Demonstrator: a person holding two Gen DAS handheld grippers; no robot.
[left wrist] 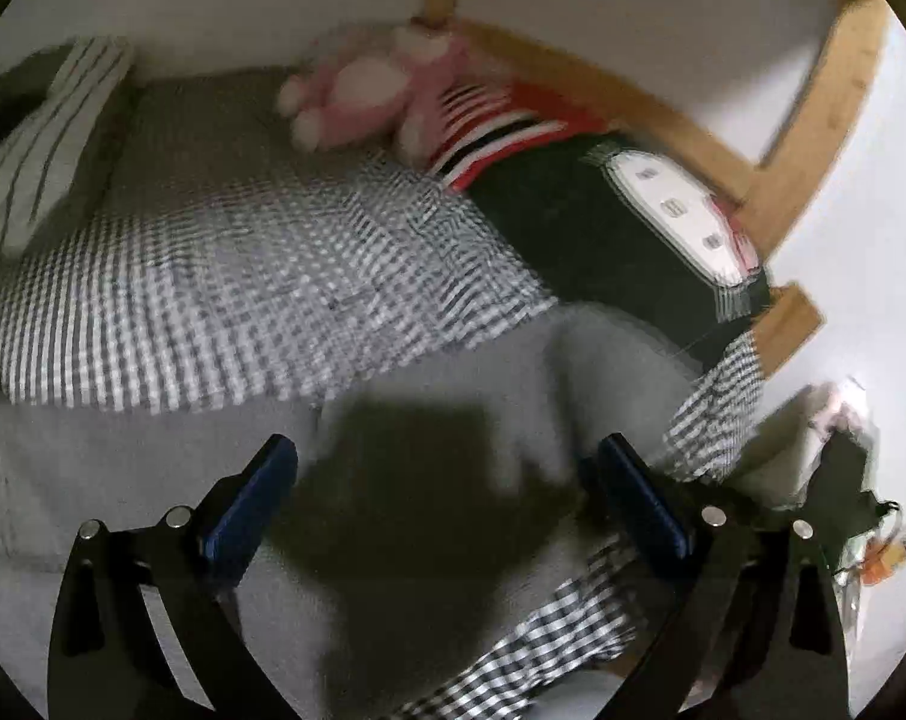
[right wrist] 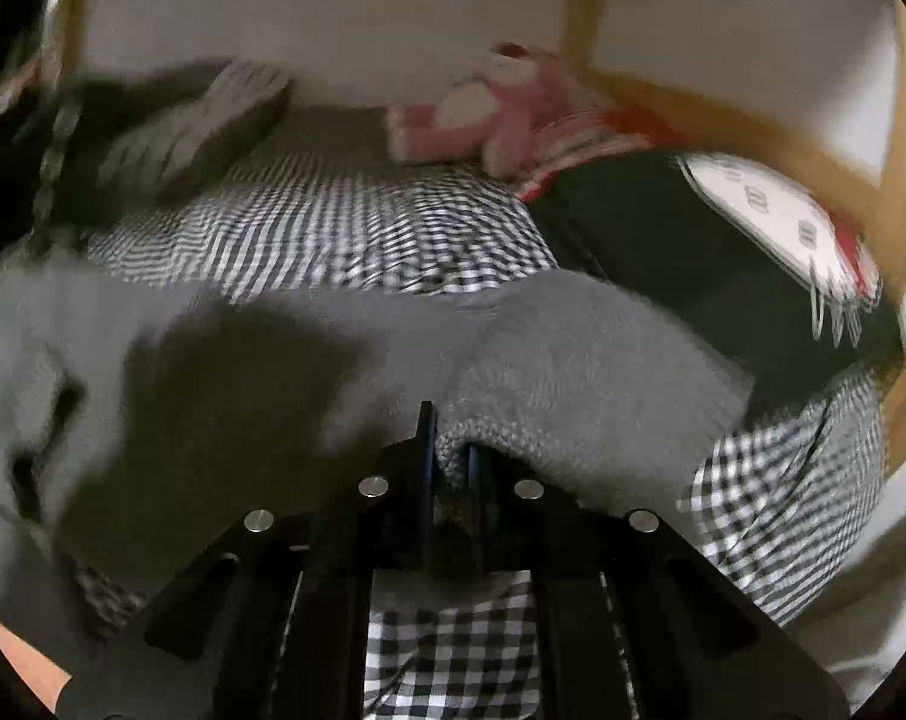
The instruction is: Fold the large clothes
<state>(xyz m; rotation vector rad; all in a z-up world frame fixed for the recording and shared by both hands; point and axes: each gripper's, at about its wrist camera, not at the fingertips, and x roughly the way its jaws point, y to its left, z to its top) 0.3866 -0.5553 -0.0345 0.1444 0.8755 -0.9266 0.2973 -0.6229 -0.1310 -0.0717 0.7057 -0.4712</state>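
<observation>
- While the left gripper (left wrist: pixel 447 498) hangs spread with nothing in it, the grey garment (left wrist: pixel 453 372) on the bed at its 12 o'clock has no second hold; its far side may sag or bunch.
- Right gripper (right wrist: pixel 450 450) is clamped on the garment's knit edge at 12 o'clock. The bite looks shallow and could slip under pull.
- Checked bedcover (right wrist: pixel 441 648) at 6 o'clock might drag along.
</observation>
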